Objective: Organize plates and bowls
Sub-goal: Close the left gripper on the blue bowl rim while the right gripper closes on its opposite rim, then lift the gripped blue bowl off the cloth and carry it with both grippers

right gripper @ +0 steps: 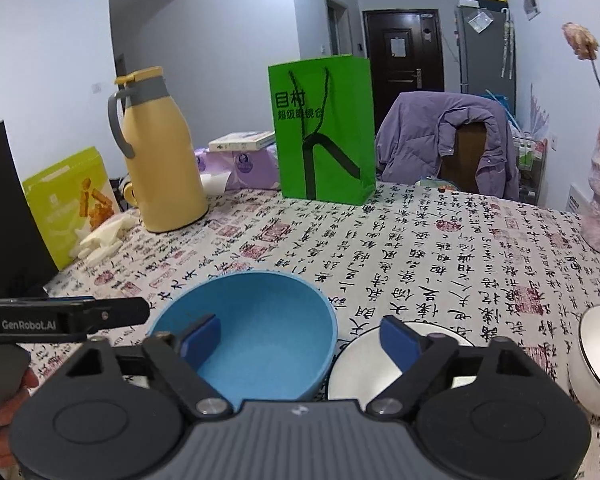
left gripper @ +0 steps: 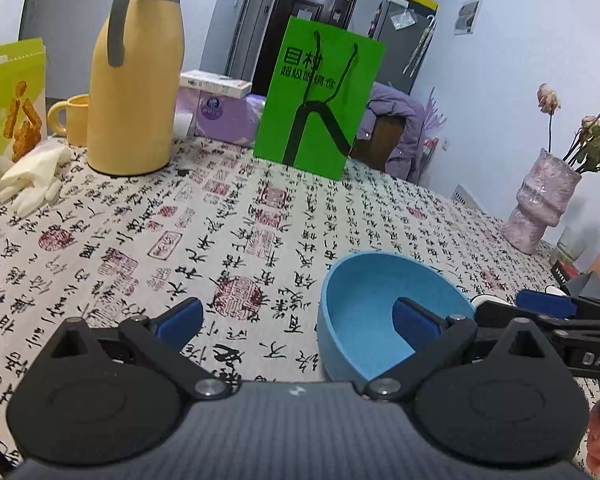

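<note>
Item: blue bowl (right gripper: 260, 332) sitting on tabletop (right gripper: 420, 248). Right gripper (right gripper: 300, 340) jaws standing wide, straddling its rim beside white bowl (right gripper: 364, 364); left gripper (left gripper: 296, 320) jaws wide, empty. Advisable: seating pads deep before pinching.

A home dining room: tablecloth-covered table (right gripper: 420, 240), thermos (right gripper: 160, 160), fridge (right gripper: 484, 48), front door (right gripper: 404, 48).

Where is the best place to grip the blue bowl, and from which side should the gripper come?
Probably the blue bowl is best taken by its thin rim, nearest the right gripper, coming from above with one finger inside and one outside. It sits upright and open, too wide to span.
</note>
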The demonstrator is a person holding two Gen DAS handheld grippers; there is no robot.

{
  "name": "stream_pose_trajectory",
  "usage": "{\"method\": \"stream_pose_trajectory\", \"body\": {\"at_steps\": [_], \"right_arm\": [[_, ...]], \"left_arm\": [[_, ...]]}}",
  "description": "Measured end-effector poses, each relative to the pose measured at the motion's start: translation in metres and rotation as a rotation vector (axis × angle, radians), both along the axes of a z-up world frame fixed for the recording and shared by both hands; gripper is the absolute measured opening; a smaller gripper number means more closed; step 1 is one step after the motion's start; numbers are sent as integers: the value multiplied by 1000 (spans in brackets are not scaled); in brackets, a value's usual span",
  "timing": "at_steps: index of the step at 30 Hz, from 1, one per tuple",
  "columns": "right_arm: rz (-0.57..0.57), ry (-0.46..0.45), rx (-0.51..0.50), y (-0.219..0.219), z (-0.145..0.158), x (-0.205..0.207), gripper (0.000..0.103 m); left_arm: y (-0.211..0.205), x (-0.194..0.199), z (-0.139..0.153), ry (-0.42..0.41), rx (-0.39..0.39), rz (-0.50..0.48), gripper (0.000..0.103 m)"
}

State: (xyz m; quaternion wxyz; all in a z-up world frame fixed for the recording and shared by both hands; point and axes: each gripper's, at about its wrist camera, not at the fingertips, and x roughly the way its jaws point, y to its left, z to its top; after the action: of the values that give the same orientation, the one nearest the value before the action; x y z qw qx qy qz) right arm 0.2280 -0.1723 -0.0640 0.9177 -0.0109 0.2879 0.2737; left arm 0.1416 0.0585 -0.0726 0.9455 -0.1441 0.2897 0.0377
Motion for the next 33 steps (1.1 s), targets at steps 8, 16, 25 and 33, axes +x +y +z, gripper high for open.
{"method": "stream_pose_trajectory", "body": {"at_steps": [8, 16, 25, 33], "right_arm": [[5, 45, -62, 15, -12, 20, 49], [3, 72, -82, 20, -21, 32, 35], [4, 79, -98, 23, -25, 38, 27], [-12, 78, -99, 22, -25, 37, 15]], "left_arm": [[-8, 16, -8, 57, -21, -5, 91], [-14, 28, -16, 112, -46, -5, 64], [-19, 36, -22, 159, -90, -7, 23], [-22, 38, -21, 170, -65, 37, 19]]}}
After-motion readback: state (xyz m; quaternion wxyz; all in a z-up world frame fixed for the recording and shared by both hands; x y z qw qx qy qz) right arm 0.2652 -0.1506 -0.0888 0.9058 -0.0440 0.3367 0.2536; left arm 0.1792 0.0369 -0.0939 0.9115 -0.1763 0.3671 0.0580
